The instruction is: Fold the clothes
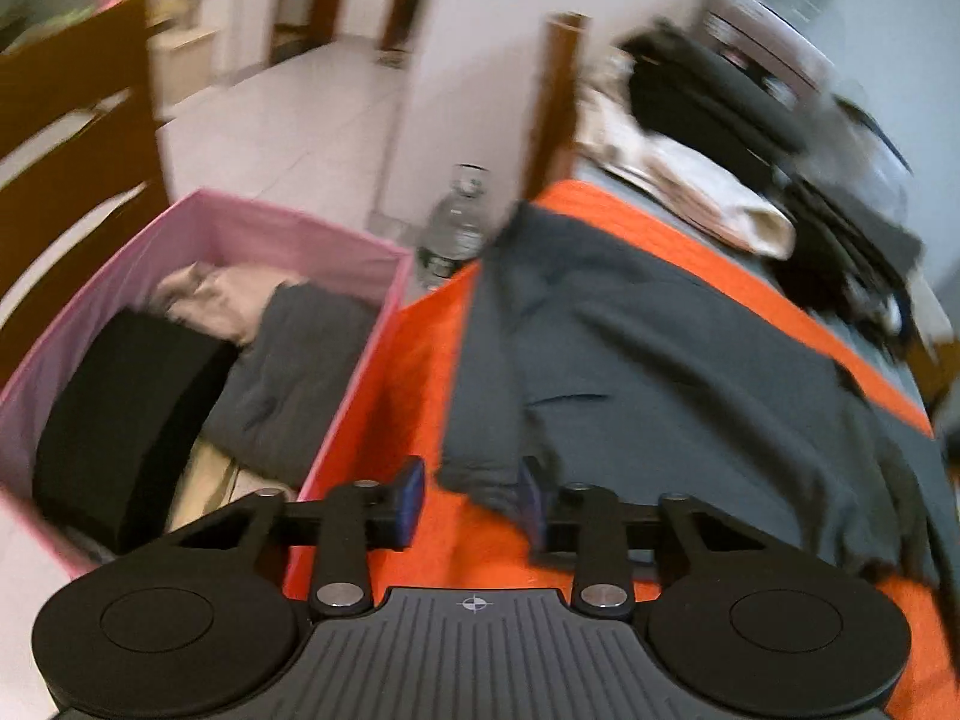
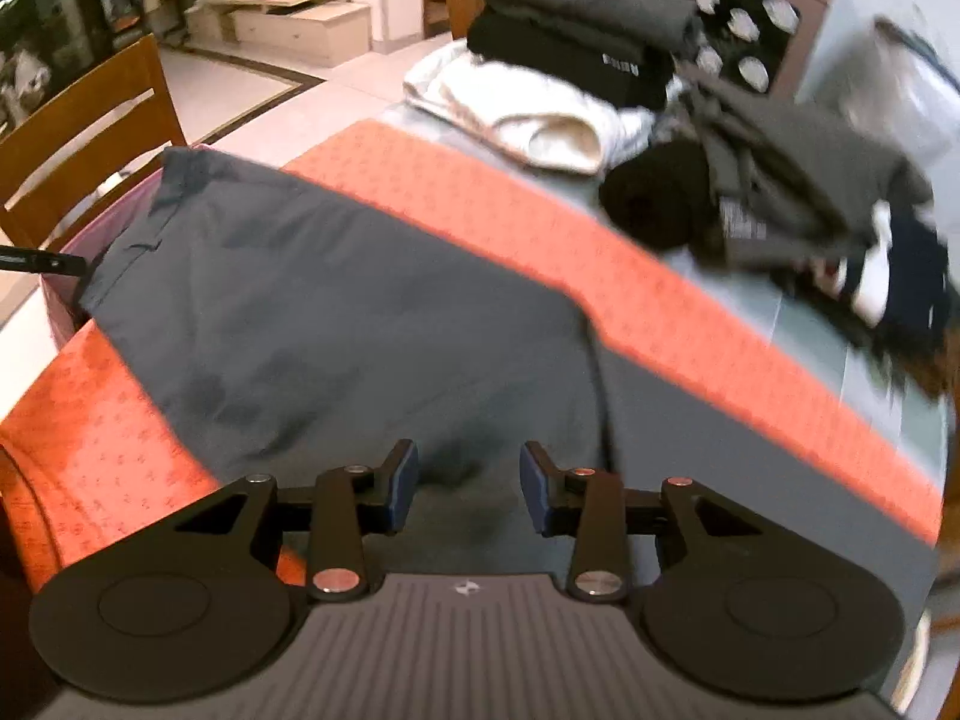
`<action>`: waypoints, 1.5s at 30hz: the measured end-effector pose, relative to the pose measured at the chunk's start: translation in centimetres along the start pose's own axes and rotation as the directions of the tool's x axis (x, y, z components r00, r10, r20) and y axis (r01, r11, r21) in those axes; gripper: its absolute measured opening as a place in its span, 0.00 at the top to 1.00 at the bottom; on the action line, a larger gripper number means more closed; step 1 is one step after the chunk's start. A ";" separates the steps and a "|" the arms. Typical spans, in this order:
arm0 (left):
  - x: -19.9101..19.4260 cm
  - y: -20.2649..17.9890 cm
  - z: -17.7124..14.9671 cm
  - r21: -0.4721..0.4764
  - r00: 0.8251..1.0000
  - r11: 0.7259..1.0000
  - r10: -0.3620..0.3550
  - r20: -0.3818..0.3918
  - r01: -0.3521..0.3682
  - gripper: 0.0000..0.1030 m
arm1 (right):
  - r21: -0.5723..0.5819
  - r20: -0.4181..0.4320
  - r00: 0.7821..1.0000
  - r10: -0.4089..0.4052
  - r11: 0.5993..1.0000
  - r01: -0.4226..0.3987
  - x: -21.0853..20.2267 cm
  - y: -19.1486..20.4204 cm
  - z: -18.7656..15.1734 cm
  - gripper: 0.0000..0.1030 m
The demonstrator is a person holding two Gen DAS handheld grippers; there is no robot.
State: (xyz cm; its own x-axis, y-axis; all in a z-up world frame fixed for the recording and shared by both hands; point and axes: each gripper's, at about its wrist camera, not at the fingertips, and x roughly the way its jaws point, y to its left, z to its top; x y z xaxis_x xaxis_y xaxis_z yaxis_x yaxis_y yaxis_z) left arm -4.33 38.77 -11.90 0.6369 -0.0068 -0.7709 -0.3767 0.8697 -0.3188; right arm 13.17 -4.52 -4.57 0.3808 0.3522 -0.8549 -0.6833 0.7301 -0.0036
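Pointing steeply down toward the tabletop, the left tongs [image 1: 471,495] hang with their jaws apart; a corner of the dark grey garment [image 1: 660,372] shows in the gap, but the blue pads [image 1: 410,495] do not press on it. The right tongs [image 2: 469,486] tilt down in the same way above the near part of this garment [image 2: 336,324], jaws also apart, nothing held between them. The garment lies spread flat on the orange cloth [image 2: 690,312] that covers the tabletop, and one end reaches the far left edge, near the tip of the left tongs [image 2: 42,261] in the right wrist view. Beside the tabletop on the left stands a pink fabric box [image 1: 288,234] with folded clothes inside, dark and beige ones. Behind the box stands a wooden chair [image 1: 78,138], and a clear water bottle [image 1: 459,222] is on the floor. Farther back on the tabletop lie a white folded cloth [image 2: 540,114], a stack of black folded clothes [image 2: 576,36] and a loose dark heap [image 2: 798,210], partly blurred
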 end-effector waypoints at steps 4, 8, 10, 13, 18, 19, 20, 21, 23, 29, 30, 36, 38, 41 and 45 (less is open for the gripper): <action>1.4 1.9 -0.9 -0.169 0.998 0.984 -0.057 0.001 0.056 0.70 | 0.087 -0.020 1.000 -0.008 0.996 0.010 -0.5 1.4 -3.1 0.58; 2.8 3.5 -1.4 -0.385 0.990 0.913 -0.139 0.011 0.132 0.67 | 0.160 -0.032 0.999 -0.029 0.987 0.033 -1.3 3.1 -5.6 0.58; 3.3 4.1 -1.7 -0.469 0.986 0.869 -0.168 0.022 0.158 0.65 | 0.198 -0.038 0.998 -0.050 0.979 0.057 -1.7 3.5 -6.7 0.58; 4.1 4.2 -2.0 -0.521 0.984 0.839 -0.175 0.016 0.158 0.66 | 0.248 -0.047 0.996 -0.076 0.965 0.085 -2.2 4.2 -8.2 0.58; 3.1 3.6 -1.5 -0.506 0.992 0.854 -0.110 0.054 0.122 0.82 | 0.301 -0.057 0.992 -0.113 0.945 0.125 -2.9 4.8 -10.0 0.58; 2.5 3.4 -1.1 -0.487 0.993 0.866 -0.087 0.076 0.113 0.83 | 0.307 -0.060 0.991 -0.120 0.942 0.133 -3.0 4.8 -10.3 0.58; 1.8 3.2 -0.6 -0.468 0.993 0.878 -0.065 0.099 0.104 0.84 | 0.317 -0.065 0.989 -0.134 0.937 0.148 -3.1 4.8 -10.5 0.58; 1.3 3.1 0.0 -0.457 0.992 0.885 -0.044 0.116 0.093 0.84 | 0.324 -0.070 0.987 -0.144 0.933 0.159 -3.2 4.8 -10.8 0.58; 1.0 3.2 0.9 -0.452 0.991 0.890 -0.005 0.133 0.065 0.84 | 0.337 -0.077 0.984 -0.160 0.925 0.177 -3.4 4.8 -11.4 0.58; 2.5 3.7 2.7 -0.345 0.989 0.937 0.099 0.112 -0.055 0.81 | 0.386 -0.083 0.976 -0.203 0.896 0.219 -4.2 5.0 -13.2 0.58; 2.5 3.5 2.8 -0.310 0.988 0.949 0.104 0.112 -0.065 0.79 | 0.395 -0.084 0.974 -0.209 0.891 0.225 -4.4 5.0 -13.5 0.58; 0.3 1.5 3.3 -0.171 0.976 0.984 0.090 0.200 -0.056 0.71 | 0.414 -0.101 0.956 -0.277 0.862 0.294 -6.0 4.7 -15.7 0.58; -0.6 0.7 3.7 -0.135 0.973 0.990 0.065 0.223 -0.035 0.70 | 0.415 -0.109 0.946 -0.304 0.851 0.321 -6.4 4.3 -16.5 0.57; -1.5 -1.2 4.2 -0.053 0.970 0.998 0.038 0.241 -0.026 0.68 | 0.405 -0.120 0.931 -0.344 0.839 0.363 -6.8 3.2 -17.9 0.56; -2.1 -4.4 4.0 0.033 0.972 0.999 0.009 0.235 -0.017 0.63 | 0.369 -0.131 0.906 -0.403 0.829 0.422 -7.0 1.3 -19.7 0.54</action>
State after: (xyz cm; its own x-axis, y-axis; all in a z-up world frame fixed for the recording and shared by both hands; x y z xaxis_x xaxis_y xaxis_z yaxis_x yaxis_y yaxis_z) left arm -1.35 36.94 -6.67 0.7740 0.1169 -0.6224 -0.3649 0.8856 -0.2874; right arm -2.65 -17.53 -8.81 0.5386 -0.0516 -0.8410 -0.1760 0.9692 -0.1721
